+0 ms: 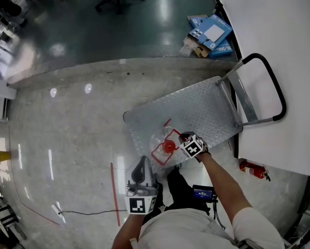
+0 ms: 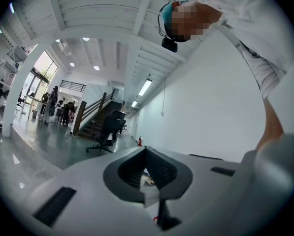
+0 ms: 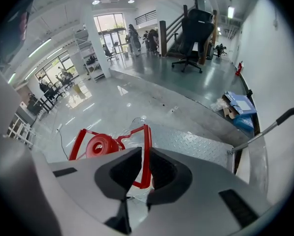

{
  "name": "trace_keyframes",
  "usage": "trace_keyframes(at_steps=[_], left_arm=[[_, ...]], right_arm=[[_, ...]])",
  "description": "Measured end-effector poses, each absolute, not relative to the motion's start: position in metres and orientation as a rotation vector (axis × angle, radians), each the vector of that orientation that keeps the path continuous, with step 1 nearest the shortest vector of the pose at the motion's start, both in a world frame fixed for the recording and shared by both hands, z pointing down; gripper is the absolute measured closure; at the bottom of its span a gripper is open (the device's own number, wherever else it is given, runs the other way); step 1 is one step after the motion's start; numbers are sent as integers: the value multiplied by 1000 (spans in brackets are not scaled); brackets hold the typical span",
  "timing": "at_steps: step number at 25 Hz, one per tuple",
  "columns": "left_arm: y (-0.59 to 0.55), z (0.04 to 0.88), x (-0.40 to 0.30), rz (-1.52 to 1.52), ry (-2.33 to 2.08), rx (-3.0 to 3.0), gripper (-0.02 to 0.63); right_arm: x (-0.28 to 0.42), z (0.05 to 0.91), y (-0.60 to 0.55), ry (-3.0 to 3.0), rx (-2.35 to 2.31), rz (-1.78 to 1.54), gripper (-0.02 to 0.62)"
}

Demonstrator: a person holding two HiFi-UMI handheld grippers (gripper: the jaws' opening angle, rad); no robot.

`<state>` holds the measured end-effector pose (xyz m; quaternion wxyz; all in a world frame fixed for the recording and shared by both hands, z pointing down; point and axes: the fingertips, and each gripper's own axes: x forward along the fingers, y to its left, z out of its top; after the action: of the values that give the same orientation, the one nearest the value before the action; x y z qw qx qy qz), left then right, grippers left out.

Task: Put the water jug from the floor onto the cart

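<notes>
The clear water jug (image 1: 161,148) with a red cap (image 1: 169,146) stands on the front edge of the metal cart (image 1: 196,110). My right gripper (image 1: 182,137) points steeply down at it from the right. In the right gripper view the jug's red handle (image 3: 147,132) runs between the jaws of the right gripper (image 3: 147,157), which are shut on it; the cap (image 3: 101,145) lies to its left. My left gripper (image 1: 143,161) hangs near my body, left of and below the jug, apart from it. The left gripper (image 2: 146,150) points level at the room, shut and empty.
The cart's push handle (image 1: 273,84) stands at its far right end against a white wall (image 1: 279,30). Blue boxes (image 1: 212,32) lie beyond the cart. A fire extinguisher (image 1: 253,169) lies at the wall's foot. A red tape line (image 1: 115,193) and a thin cable (image 1: 87,211) cross the floor at left.
</notes>
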<state>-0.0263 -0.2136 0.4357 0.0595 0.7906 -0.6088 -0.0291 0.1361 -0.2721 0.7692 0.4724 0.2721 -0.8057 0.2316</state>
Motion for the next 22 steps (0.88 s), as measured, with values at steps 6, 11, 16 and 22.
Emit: trace_keyframes(at_steps=[6, 11, 16, 22], left_arm=[[-212, 428, -28, -103, -1824, 2413, 603], [-200, 417, -31, -119, -1804, 2444, 603], [-176, 391, -36, -180, -1761, 2490, 603], [-150, 376, -34, -230, -1735, 2525, 603]], right_arm=[[133, 723, -274, -2065, 798, 479, 553], [117, 635, -263, -2235, 1014, 348, 583], [102, 525, -225, -2430, 1208, 277, 583], [111, 452, -175, -2520, 1463, 252, 583]])
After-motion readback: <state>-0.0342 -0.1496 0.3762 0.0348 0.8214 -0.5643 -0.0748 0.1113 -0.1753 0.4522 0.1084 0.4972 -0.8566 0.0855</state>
